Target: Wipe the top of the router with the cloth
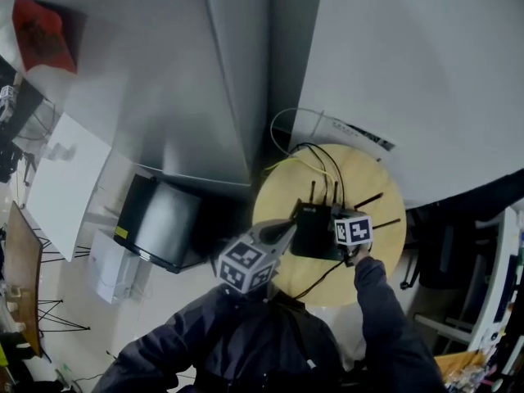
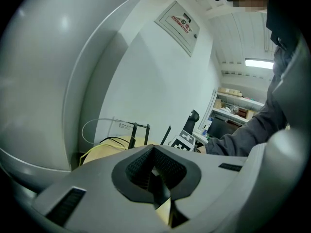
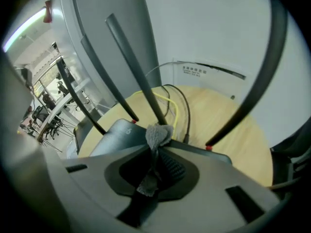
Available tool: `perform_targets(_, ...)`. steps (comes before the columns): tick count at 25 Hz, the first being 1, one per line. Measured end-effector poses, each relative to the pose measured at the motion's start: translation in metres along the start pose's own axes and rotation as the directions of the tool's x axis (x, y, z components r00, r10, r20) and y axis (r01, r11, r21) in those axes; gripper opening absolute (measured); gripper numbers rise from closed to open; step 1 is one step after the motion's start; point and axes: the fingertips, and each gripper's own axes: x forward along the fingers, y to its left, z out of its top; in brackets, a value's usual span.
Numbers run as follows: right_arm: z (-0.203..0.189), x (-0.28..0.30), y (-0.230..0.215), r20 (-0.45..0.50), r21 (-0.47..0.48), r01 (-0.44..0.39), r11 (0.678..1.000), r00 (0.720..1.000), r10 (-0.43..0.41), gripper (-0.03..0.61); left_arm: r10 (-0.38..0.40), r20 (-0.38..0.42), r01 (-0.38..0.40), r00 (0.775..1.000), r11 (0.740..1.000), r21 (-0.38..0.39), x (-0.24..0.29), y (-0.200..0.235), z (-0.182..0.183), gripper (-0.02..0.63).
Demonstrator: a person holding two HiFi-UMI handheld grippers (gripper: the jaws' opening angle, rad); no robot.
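— Anything readable showing up?

— Not much. A framed wall sign (image 2: 177,24) is showing red lettering in the left gripper view, but it is coming out too small to read. A white label strip (image 3: 194,71) behind the counter (image 3: 221,118) is carrying a line of print, also unreadable. The router (image 3: 114,136) is showing one pale mark on its top, too small to make out.

— Where is the router sitting?

— It is lying flat on the round wooden counter, near the middle, close to the wall. Its antennas (image 3: 131,67) are standing up from the edge facing the wall, with more leaning out to the side. A yellow cable (image 3: 171,106) and a dark one are running off that same edge toward the wall. From above the body is looking close to square, so I am not calling a long axis.

— And the right tongs (image 3: 155,154)?

— They are pinching a grey cloth (image 3: 158,134), jaws closed on it, with a tuft sticking out just over the router's top. Whether the cloth is touching the router I cannot tell.

— The left tongs (image 2: 154,166)?

— Hovering beside the router's near left edge, jaws together, gripping nothing.
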Motion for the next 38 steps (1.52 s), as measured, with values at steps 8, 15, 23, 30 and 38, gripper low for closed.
perform_targets(8,-0.033,-0.018,-0.059,-0.042,0.105,0.151,0.983,0.988,-0.148,0.071,-0.037,-0.015,0.037,0.999,0.999,0.004,0.015,-0.015,-0.002,0.002)
perform_targets(15,-0.041,-0.026,-0.081,-0.032,0.138,0.221,0.965,0.975,-0.219,0.071,-0.046,-0.022,0.047,0.999,0.999,0.007,0.016,-0.021,-0.006,0.002)
perform_targets(23,-0.021,-0.031,-0.041,0.064,0.109,0.146,0.983,0.986,-0.153,0.071,-0.037,-0.015,0.038,0.999,0.999,0.011,0.007,-0.020,-0.006,0.002)
perform_targets(30,0.008,-0.013,0.082,0.113,-0.028,-0.041,0.999,0.993,0.044,0.071,-0.017,-0.005,0.017,1.000,1.000,0.013,-0.004,-0.018,-0.006,0.002)
perform_targets(38,-0.016,0.012,0.126,-0.009,-0.083,-0.081,0.993,0.997,0.080,0.071,0.006,0.001,-0.006,1.000,1.000,0.013,-0.020,-0.017,-0.010,0.002)
